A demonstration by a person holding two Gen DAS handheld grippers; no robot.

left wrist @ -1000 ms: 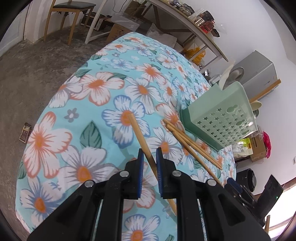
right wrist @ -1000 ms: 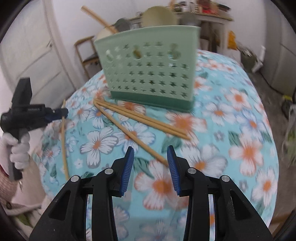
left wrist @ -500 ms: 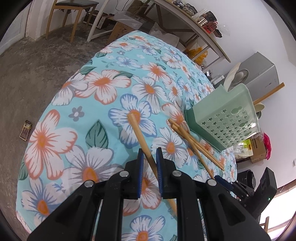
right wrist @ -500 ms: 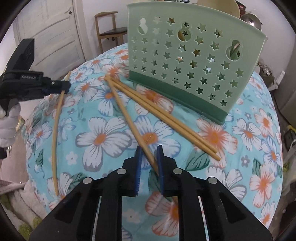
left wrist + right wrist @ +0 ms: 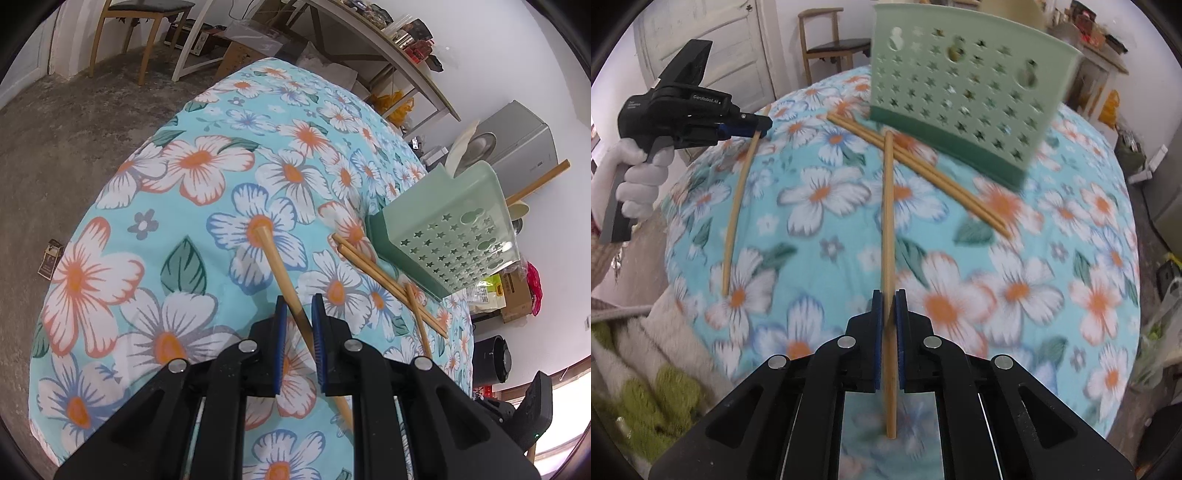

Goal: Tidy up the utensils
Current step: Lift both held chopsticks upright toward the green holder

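In the left wrist view my left gripper is shut on a wooden chopstick that slants up and away over the floral tablecloth. The right wrist view shows the same left gripper, held by a white-gloved hand, and its chopstick. My right gripper is shut on a second chopstick, whose far end lies across two more chopsticks on the cloth. A green star-punched utensil basket stands just behind them, also visible from the left wrist as the basket.
The round table drops off to bare floor on the left. A wooden chair, a long shelf and a grey cabinet stand beyond. A fuzzy blanket lies at the table's near left.
My right gripper has closed from open onto a chopstick and swung it out of the pile to point straight ahead. The left gripper keeps its chopstick and has hardly moved.
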